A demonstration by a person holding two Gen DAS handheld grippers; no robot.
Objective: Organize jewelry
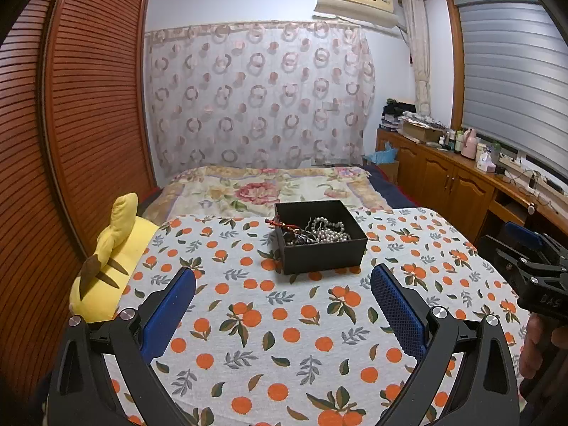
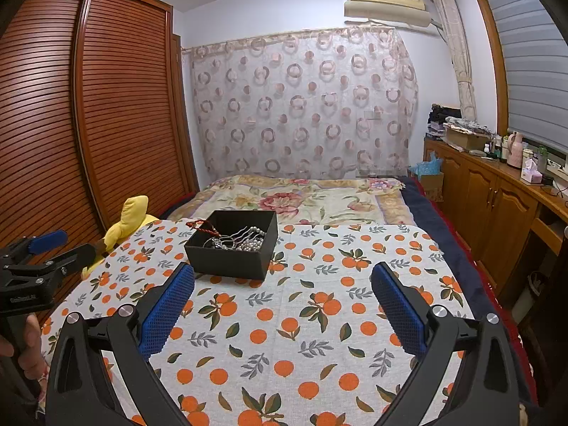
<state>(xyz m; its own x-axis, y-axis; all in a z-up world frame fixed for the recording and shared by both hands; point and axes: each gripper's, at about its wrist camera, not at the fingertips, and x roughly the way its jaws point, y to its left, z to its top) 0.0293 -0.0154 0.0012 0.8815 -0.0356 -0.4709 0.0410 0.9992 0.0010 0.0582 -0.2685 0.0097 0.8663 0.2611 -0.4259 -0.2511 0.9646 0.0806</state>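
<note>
A black open box point(image 1: 325, 254) stands on the orange-print cloth point(image 1: 269, 323), holding a pearl necklace point(image 1: 328, 232), silver pieces and a red cord point(image 1: 284, 225) draped over its left rim. My left gripper point(image 1: 283, 277) is open and empty, just short of the box. In the right wrist view the box point(image 2: 230, 259) sits ahead and to the left, with pearls point(image 2: 254, 239) and red cord point(image 2: 200, 225) in it. My right gripper point(image 2: 283, 275) is open and empty, with its left finger point(image 2: 170, 305) near the box's front corner.
A yellow plush toy point(image 1: 106, 262) lies at the cloth's left edge. A louvred wooden wardrobe point(image 1: 71, 124) stands on the left, a floral bed point(image 1: 269, 186) lies behind, and wooden cabinets point(image 1: 447, 177) with clutter line the right. The other gripper shows at the right edge point(image 1: 532, 273).
</note>
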